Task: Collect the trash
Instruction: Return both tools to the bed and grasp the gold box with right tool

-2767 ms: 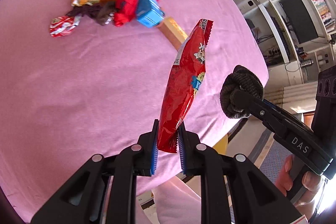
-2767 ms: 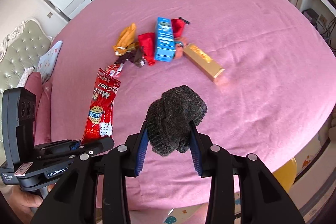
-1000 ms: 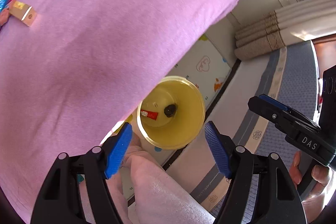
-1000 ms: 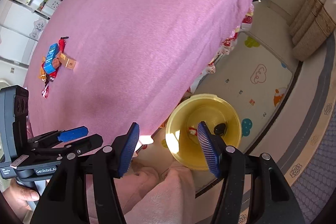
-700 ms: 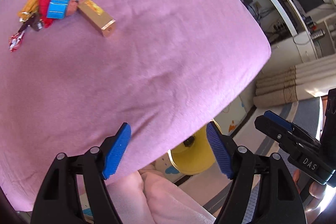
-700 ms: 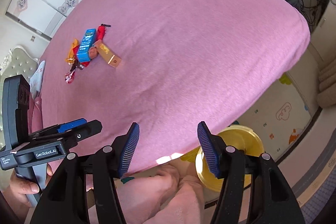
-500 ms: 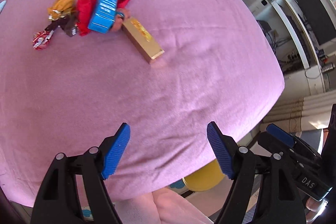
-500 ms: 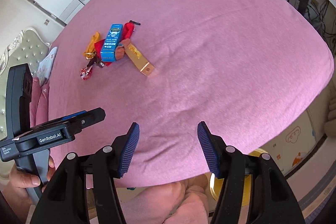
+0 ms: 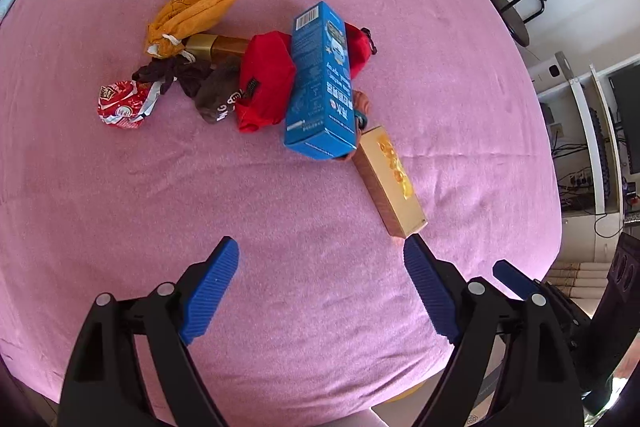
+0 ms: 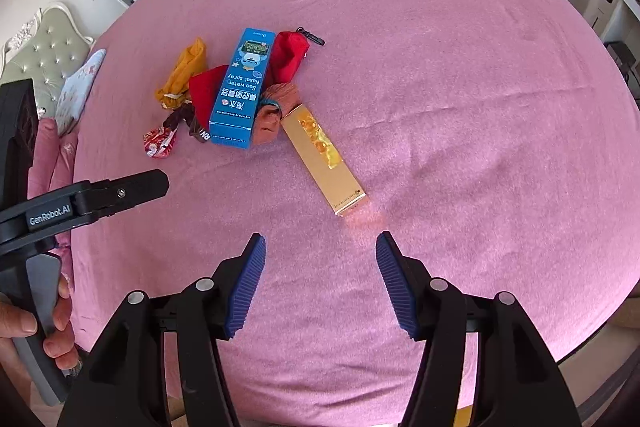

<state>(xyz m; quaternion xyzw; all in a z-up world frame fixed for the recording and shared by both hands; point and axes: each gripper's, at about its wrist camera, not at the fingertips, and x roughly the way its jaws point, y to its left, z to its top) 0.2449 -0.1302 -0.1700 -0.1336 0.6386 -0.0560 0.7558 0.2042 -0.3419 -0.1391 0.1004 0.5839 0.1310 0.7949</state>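
A heap of trash lies on the pink tablecloth (image 9: 200,211): a blue nasal-spray box (image 9: 322,83) (image 10: 242,91), a gold box (image 9: 390,187) (image 10: 324,155), red pouches (image 9: 264,79), an orange bag (image 9: 192,13), dark wrappers (image 9: 216,91) and a red-white candy wrapper (image 9: 122,103) (image 10: 160,143). My left gripper (image 9: 320,275) hovers on the near side of the heap with its jaws opening and nothing between them; its right fingertip is close to the gold box's near end. My right gripper (image 10: 320,271) is open and empty, just short of the gold box.
A yellow bin's rim (image 9: 404,393) peeks out under the table's near edge. A stool (image 9: 520,3) and shelving with a screen (image 9: 616,131) stand to the right. An upholstered chair (image 10: 44,43) sits at the left. A hand (image 10: 52,331) holds the left gripper's handle.
Both grippers swung from over the yellow bin on the floor back above the table toward the heap. The left jaws have spread wider. The snack bag and dark sock held earlier are gone from the jaws.
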